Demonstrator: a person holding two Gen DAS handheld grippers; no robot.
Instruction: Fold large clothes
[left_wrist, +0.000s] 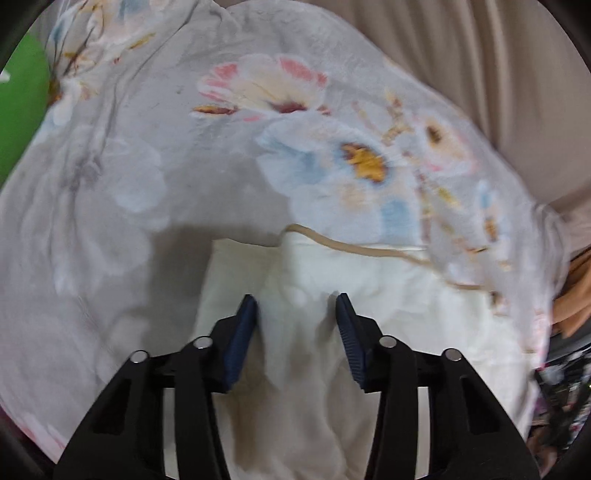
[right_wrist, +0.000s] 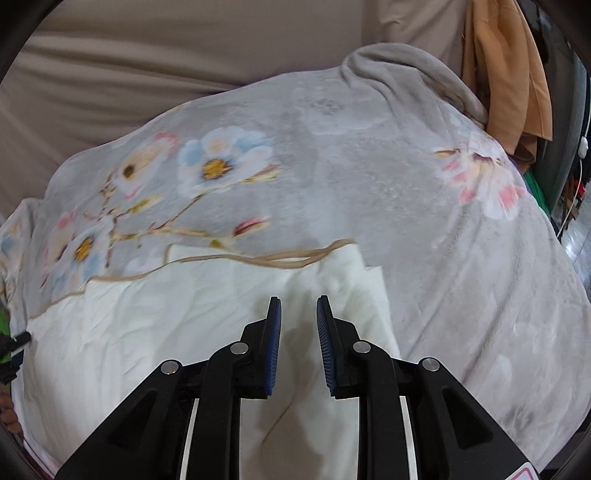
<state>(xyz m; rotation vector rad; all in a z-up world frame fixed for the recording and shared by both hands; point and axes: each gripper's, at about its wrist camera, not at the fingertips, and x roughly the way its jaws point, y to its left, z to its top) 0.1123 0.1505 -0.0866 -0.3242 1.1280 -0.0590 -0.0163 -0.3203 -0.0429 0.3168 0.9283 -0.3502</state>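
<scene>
Grey floral blanket (left_wrist: 155, 155) fills most of both views, spread over a beige sheet (left_wrist: 498, 74) at 12 to 2 o'clock; its edges run off frame at 6 and 9 o'clock. White cream-side layer (left_wrist: 351, 280) of the same blanket, tan piping along its fold, lies from centre to 6 o'clock under both claws; how far it runs under the grey part is hidden. Orange cloth (right_wrist: 506, 74) at 1 o'clock in the right view, cut off by the rim. Green patch (left_wrist: 22, 103) at 9 o'clock in the left view, unidentifiable. Left gripper (left_wrist: 297, 301): jaws apart, nothing between them. Right gripper (right_wrist: 298, 304): narrower gap, also empty. Motion blur softens both views.
</scene>
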